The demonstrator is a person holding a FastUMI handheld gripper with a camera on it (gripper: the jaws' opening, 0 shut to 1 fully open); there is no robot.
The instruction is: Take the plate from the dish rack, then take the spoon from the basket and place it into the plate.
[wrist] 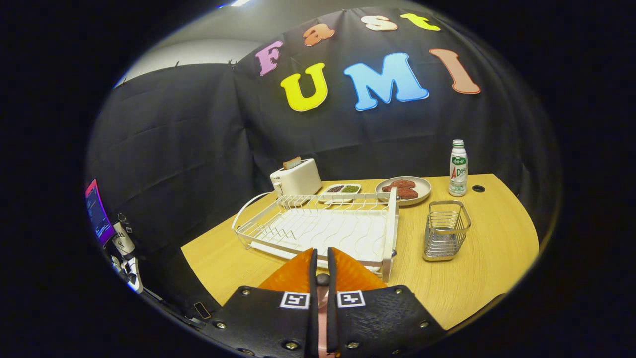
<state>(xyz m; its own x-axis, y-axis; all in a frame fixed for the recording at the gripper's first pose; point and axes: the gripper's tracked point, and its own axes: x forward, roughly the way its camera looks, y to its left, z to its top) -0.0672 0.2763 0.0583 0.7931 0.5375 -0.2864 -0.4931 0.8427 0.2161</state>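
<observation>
My gripper [322, 251] hangs above the near edge of the wooden table [477, 268], its two fingers [297, 274] pressed almost together. A thin thing sits pinched in the narrow slot between them, with a small dark rounded end [322, 279] and a pinkish strip below it; it looks like the spoon's handle. Just beyond the fingertips stands the white wire dish rack [318, 226] with no plate in it. To its right is the small metal wire basket [445, 229], which holds nothing.
Behind the rack are a white toaster [296, 178] with a slice of bread, a small two-part dish [342, 190] and a plate of brown food [403, 189]. A white bottle [458, 168] stands at the back right. A device with a lit screen [97, 213] is off the table to the left.
</observation>
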